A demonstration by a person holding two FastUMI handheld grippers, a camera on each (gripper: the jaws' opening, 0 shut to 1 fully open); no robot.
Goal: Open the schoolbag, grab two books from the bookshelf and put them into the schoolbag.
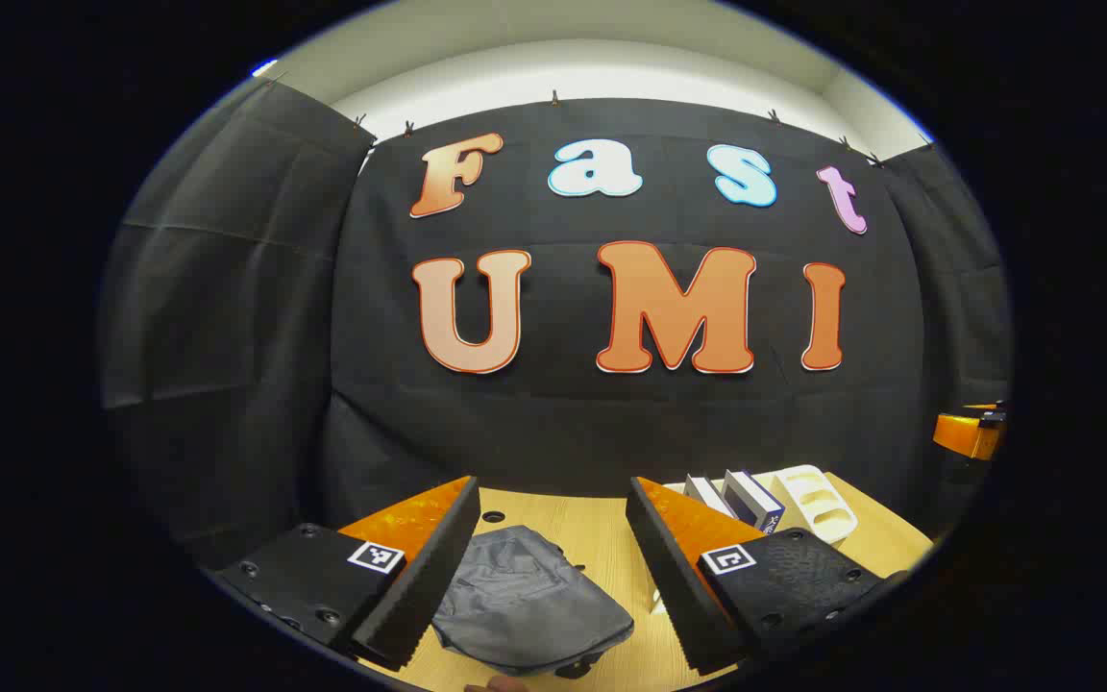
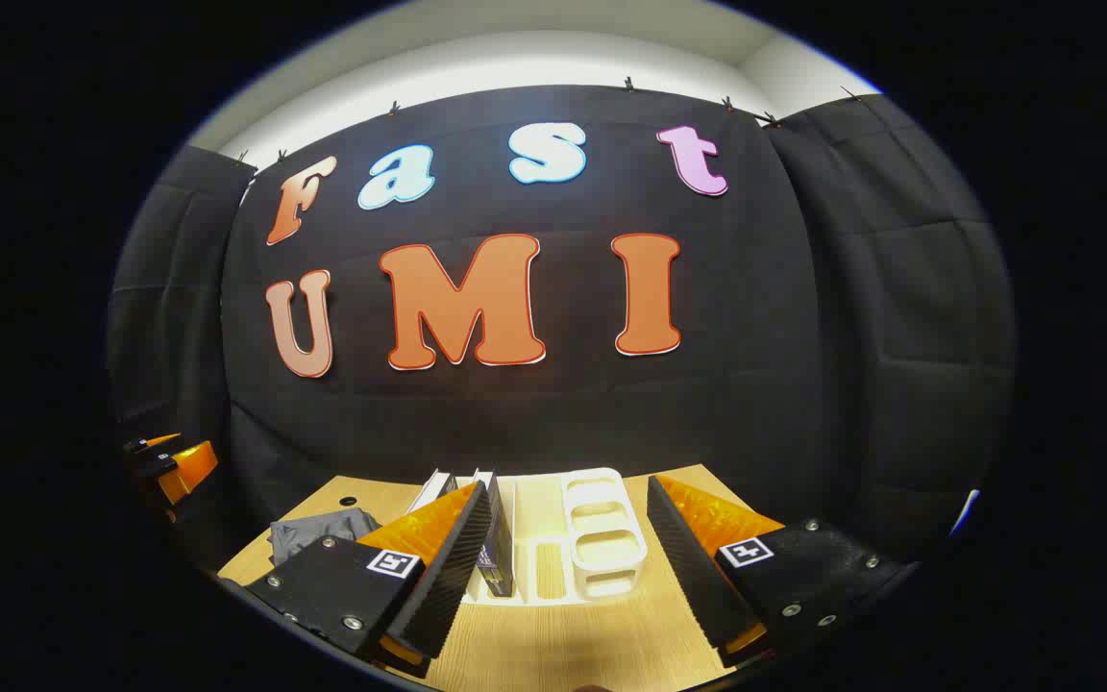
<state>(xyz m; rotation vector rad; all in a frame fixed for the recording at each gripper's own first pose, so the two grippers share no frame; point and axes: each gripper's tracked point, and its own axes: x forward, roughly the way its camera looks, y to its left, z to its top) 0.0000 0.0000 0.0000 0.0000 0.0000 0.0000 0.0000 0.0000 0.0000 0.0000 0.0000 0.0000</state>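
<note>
In the left gripper view, the left gripper [image 1: 549, 538] hangs over a wooden table [image 1: 592, 529] with its fingers wide apart and holding nothing. Between them lies the grey schoolbag [image 1: 525, 605], flat on the table; whether it is zipped shut is hard to tell. To the right stands a white bookshelf [image 1: 818, 505] with two books [image 1: 741, 498] leaning in it, their lower parts hidden behind the right finger. At the far right edge, part of the other gripper [image 1: 967, 432] is cut off.

In the right gripper view, the right gripper [image 2: 568, 533] also has its fingers spread, nothing between them but air. The bookshelf [image 2: 592, 538] sits just ahead, its right compartments empty, the books [image 2: 491, 557] upright at its left side, partly covered by the left finger. The schoolbag [image 2: 318, 531] peeks out farther left.
</note>
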